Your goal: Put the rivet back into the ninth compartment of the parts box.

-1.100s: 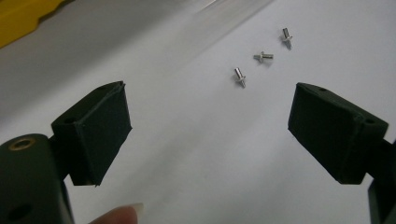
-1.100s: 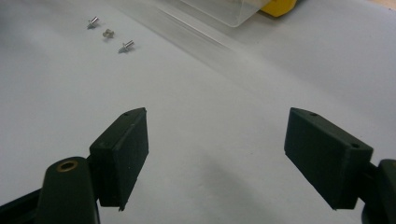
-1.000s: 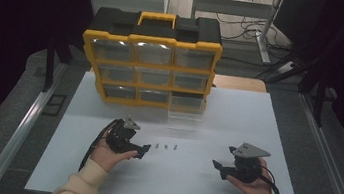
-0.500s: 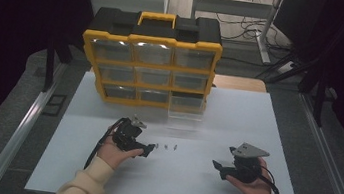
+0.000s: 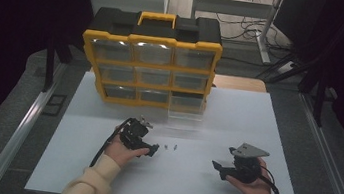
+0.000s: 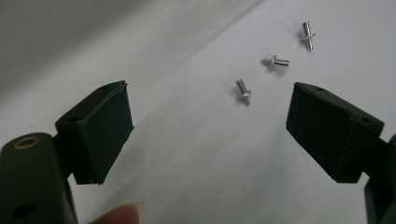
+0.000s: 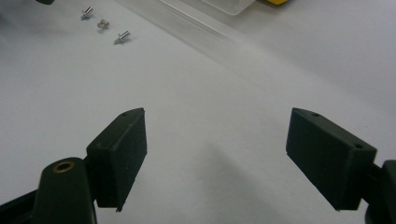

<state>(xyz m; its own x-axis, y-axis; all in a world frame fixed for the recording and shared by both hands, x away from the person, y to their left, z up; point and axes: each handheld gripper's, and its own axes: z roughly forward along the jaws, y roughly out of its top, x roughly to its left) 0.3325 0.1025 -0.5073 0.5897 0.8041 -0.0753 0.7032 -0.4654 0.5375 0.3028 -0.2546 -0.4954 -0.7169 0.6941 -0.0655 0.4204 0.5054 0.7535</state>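
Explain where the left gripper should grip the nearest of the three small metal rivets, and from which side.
Grip the nearest rivet across its thin shank, coming down from above with the left gripper open astride it. It lies flat on the white table, its flange near one end, so only the sides are probably reachable.

We see three small silver rivets (image 6: 275, 62) lying loose on the white counter (image 5: 189, 180), each a short pin with a round flange. They lie on their sides in a short row, near one another but apart, pointing different ways. We see them just ahead of the left hand-held gripper (image 6: 205, 126), whose jaws stand wide apart.
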